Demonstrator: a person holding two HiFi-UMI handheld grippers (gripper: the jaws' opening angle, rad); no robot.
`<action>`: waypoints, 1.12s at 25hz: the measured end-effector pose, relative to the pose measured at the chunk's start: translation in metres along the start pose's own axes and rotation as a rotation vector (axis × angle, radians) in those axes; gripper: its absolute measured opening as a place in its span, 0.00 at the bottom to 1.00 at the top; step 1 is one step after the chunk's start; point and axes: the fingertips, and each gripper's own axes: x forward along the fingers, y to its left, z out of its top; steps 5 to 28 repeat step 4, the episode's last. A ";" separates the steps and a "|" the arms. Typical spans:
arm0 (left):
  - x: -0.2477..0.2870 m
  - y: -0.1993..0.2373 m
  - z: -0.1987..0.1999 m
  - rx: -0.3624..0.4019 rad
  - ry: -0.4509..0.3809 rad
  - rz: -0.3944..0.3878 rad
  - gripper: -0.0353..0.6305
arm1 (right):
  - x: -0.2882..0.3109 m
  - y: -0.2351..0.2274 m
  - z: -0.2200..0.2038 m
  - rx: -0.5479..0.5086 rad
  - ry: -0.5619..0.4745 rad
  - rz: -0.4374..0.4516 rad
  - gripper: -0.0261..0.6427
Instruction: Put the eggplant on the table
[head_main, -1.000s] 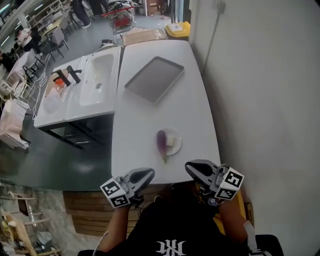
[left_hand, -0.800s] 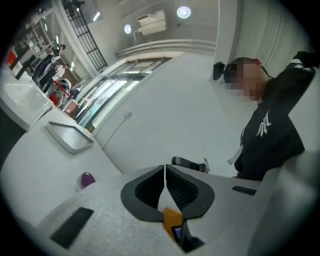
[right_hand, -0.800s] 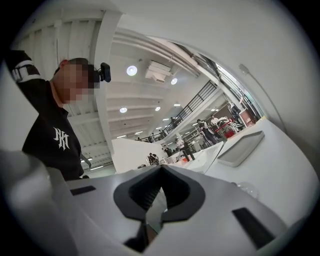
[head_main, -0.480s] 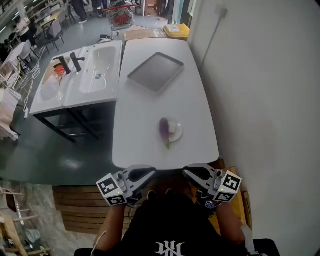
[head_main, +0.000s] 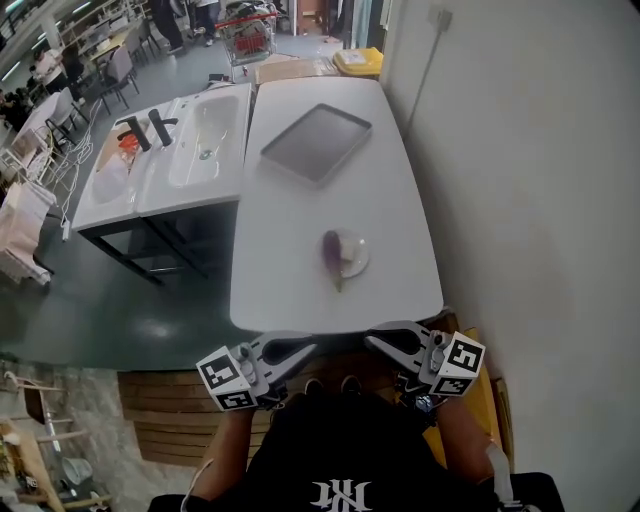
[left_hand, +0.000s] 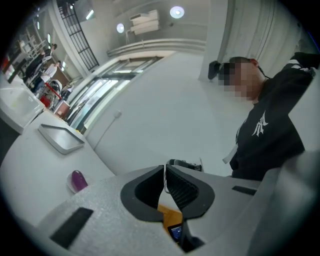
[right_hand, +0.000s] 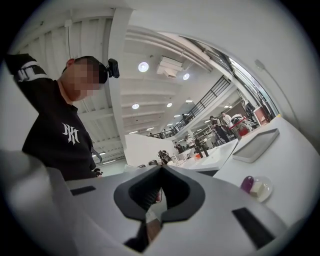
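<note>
A purple eggplant (head_main: 331, 252) lies on the left part of a small white plate (head_main: 358, 259), next to a pale block, near the front of the long white table (head_main: 300, 210). The eggplant (left_hand: 77, 178) also shows in the left gripper view and, with the plate, in the right gripper view (right_hand: 247, 183). My left gripper (head_main: 306, 349) and right gripper (head_main: 372, 338) hover below the table's near edge, close to my body. Both are shut with nothing between the jaws, tips pointing toward each other.
A grey metal tray (head_main: 317, 142) lies at the far end of the table. A white double sink unit (head_main: 165, 155) with black taps stands to the left. A white wall runs along the right. A wooden pallet (head_main: 170, 405) lies on the floor below.
Both grippers have drawn back from the table's edge toward my body. The view shifted, so the table and plate sit higher in the picture. The eggplant has not moved on the plate.
</note>
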 end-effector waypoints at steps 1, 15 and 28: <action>0.004 -0.003 -0.002 0.010 0.015 -0.014 0.07 | -0.004 0.000 -0.002 0.010 0.000 -0.004 0.04; 0.013 -0.007 -0.008 0.021 0.046 -0.036 0.07 | -0.016 0.001 -0.009 0.029 0.007 -0.016 0.04; 0.013 -0.007 -0.008 0.021 0.046 -0.036 0.07 | -0.016 0.001 -0.009 0.029 0.007 -0.016 0.04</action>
